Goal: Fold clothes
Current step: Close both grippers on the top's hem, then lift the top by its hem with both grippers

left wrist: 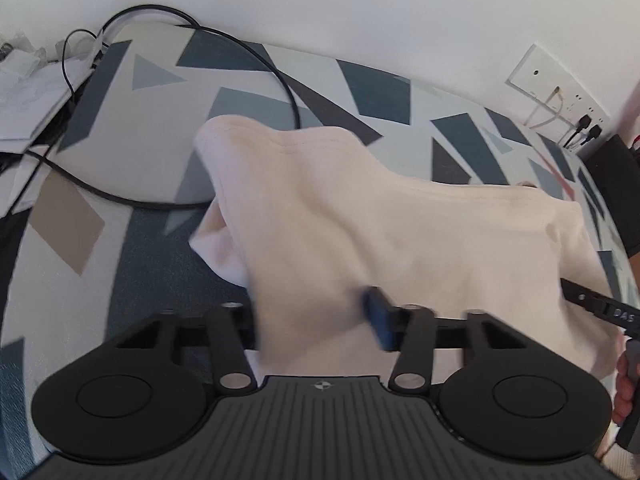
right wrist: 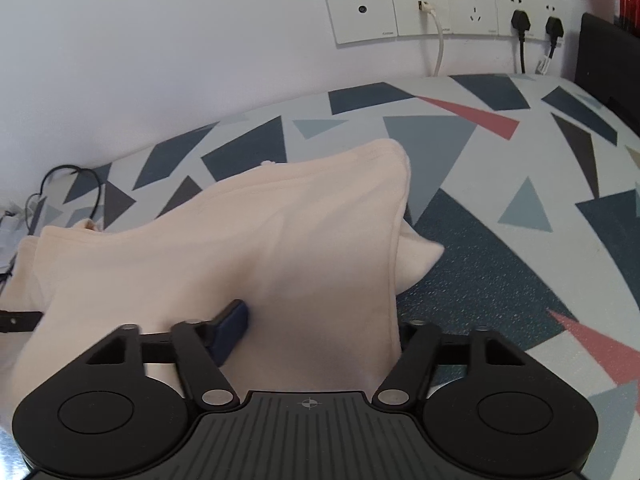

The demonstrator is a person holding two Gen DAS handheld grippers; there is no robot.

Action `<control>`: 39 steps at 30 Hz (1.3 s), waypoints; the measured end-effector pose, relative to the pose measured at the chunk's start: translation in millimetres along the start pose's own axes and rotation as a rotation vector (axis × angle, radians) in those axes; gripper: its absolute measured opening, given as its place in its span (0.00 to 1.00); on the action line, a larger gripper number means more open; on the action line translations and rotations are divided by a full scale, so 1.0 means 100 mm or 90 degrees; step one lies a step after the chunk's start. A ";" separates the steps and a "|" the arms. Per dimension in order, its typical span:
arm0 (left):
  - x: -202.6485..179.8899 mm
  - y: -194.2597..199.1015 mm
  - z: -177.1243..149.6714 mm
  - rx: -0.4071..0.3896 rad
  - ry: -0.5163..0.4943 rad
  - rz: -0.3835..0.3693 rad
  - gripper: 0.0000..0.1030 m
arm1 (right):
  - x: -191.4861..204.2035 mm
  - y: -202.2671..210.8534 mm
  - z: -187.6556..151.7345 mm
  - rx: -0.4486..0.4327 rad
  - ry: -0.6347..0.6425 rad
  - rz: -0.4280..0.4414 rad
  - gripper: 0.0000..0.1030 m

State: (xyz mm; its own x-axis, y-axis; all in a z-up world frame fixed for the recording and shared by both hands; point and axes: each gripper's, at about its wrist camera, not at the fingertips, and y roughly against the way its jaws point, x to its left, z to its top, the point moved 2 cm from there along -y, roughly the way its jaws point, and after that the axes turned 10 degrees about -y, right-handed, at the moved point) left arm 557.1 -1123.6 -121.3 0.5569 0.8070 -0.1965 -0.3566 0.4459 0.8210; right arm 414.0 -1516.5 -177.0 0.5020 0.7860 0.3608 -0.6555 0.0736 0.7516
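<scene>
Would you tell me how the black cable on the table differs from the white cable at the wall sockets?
The black cable lies in loose loops across the patterned table; the white cable hangs from a wall socket down behind the table's edge. The black one shows more length. Both are thin.

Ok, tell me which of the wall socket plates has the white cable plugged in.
The second plate from the left: a white cable hangs from it. The leftmost plate has none; the black plugs sit further right.

In the left wrist view, the white letters "DAS" stand on a black bar (left wrist: 612,312) at the far right edge, cut off by the picture's border. The socket plates (right wrist: 440,8) on the wall carry tiny print, too small to read
</scene>
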 end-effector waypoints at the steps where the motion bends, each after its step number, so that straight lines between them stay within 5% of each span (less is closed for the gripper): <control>1: -0.03 0.03 -0.02 -0.001 -0.001 0.007 0.39 | -0.01 0.04 -0.02 0.005 0.007 0.002 0.44; 4: -0.14 0.13 -0.16 0.005 -0.017 0.013 0.33 | -0.05 0.16 -0.07 0.019 0.027 0.008 0.33; 8: -0.20 0.27 -0.41 0.018 -0.012 -0.013 0.34 | -0.14 0.32 -0.17 0.035 0.041 0.017 0.32; 13: -0.16 0.33 -0.60 0.006 0.038 -0.024 0.39 | -0.31 0.37 -0.26 0.054 -0.006 0.047 0.40; 20: -0.29 0.28 -0.56 0.001 0.003 0.010 0.44 | -0.20 0.30 -0.24 0.060 0.020 0.036 0.54; 24: -0.36 0.28 -0.59 -0.015 -0.009 0.035 0.47 | -0.16 0.30 -0.27 0.046 0.035 0.026 0.50; 32: -0.59 0.49 -0.81 -0.046 -0.069 0.105 0.29 | 0.04 0.43 -0.35 0.020 0.059 -0.017 0.29; 39: -0.36 0.89 -1.15 -0.060 -0.016 0.089 0.25 | 0.26 0.81 -0.73 -0.006 0.074 -0.010 0.25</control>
State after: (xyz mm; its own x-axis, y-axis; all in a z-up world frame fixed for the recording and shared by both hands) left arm 419.2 -1068.9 -103.1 0.5148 0.8545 -0.0688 -0.5006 0.3648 0.7851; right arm 333.5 -1445.3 -147.0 0.4440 0.8505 0.2819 -0.6536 0.0922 0.7512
